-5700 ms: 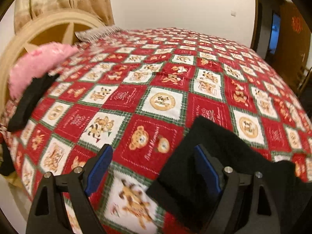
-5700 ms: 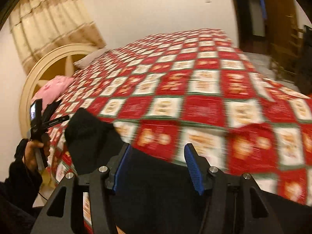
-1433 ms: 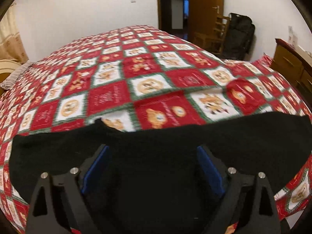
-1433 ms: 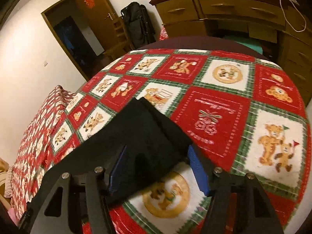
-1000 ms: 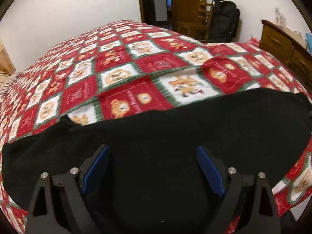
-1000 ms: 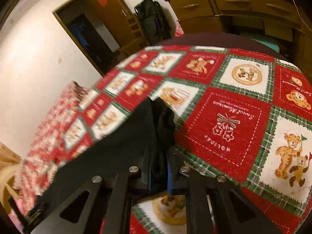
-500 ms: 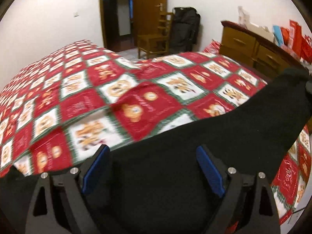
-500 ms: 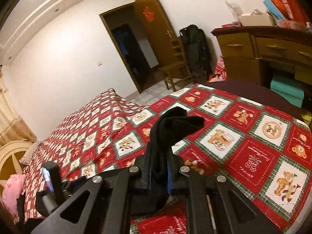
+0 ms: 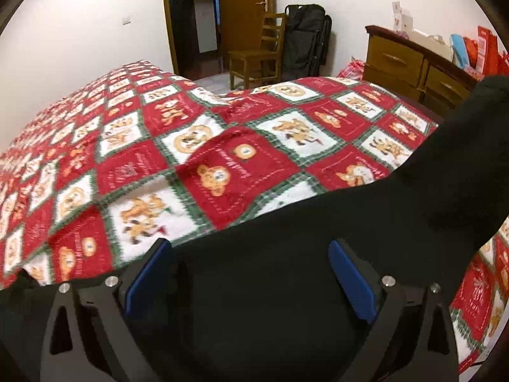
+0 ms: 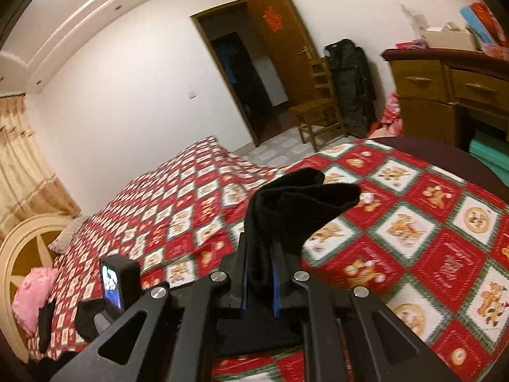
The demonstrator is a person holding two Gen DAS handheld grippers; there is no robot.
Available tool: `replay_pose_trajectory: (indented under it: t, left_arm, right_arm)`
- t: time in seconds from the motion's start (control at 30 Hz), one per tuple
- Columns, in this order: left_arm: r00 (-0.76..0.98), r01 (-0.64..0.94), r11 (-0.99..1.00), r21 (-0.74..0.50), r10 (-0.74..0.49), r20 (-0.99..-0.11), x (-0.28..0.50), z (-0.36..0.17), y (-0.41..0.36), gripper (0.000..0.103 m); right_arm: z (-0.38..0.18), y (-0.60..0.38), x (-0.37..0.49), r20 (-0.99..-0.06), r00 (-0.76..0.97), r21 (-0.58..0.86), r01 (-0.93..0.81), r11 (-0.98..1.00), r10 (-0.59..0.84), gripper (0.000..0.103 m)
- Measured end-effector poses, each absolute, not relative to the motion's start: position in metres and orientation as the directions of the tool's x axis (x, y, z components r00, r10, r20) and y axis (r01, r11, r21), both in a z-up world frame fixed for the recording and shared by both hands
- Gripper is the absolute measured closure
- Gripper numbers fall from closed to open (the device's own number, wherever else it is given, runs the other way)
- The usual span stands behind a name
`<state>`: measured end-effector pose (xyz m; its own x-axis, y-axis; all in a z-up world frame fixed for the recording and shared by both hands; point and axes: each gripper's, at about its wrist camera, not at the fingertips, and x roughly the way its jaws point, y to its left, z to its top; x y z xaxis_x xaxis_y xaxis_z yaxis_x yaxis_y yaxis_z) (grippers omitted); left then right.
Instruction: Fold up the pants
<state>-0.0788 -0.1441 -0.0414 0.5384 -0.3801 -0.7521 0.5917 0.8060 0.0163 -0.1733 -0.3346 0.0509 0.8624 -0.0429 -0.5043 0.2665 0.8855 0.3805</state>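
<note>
Right gripper [image 10: 259, 289]: jaws pressed together, pinching a bunched end of the black pants [image 10: 286, 213]. The fabric stands up out of the jaws, and two flaps flop forward and to the right above the bed.

Left gripper [image 9: 248, 273]: jaws spread wide, blue pads [image 9: 148, 275] well apart. Pants [image 9: 286, 286] lie under and between the jaws, filling the gap; fabric runs right of them and rises toward the upper right edge of that view. Cannot tell whether the pads touch the cloth, since black fabric against the black frame hides the contact.

Ahead of both jaws: bed with a red, white and green teddy-bear quilt [image 9: 222, 159]. Far ahead are an open wooden door [image 10: 280, 63], a wooden chair [image 9: 257, 54] and a black bag [image 9: 305, 41] against the wall. Ahead-right is a wooden dresser [image 10: 445, 92].

Left of the right jaws: the other gripper's camera unit [image 10: 117, 281], a pink pillow [image 10: 31, 296] and a curved headboard [image 10: 28, 248].
</note>
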Motion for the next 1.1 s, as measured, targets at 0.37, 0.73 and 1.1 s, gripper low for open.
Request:
replay_pose_trajectory:
  t: [0.37, 0.73, 1.1]
  left_arm:
    - [0.625, 0.433, 0.9, 0.053, -0.257, -0.737, -0.053, -0.021, -0.058, 0.002]
    - [0.638, 0.31, 0.95, 0.039, -0.177, -0.749, -0.041, -0.037, 0.026, 0.002]
    - [0.639, 0.206, 0.978, 0.011, -0.126, -0.759, -0.032, -0.044, 0.09, 0.002]
  right_arm:
    - [0.03, -0.24, -0.116, -0.534, 0.834, 0.335, 0.061, 0.94, 0.136, 0.092]
    - [-0.003, -0.166, -0.086, -0.601, 0.764, 0.255, -0.094, 0.962, 0.235, 0.092]
    - [-0.045, -0.081, -0.05, -0.671, 0.666, 0.184, -0.276, 0.943, 0.326, 0.092]
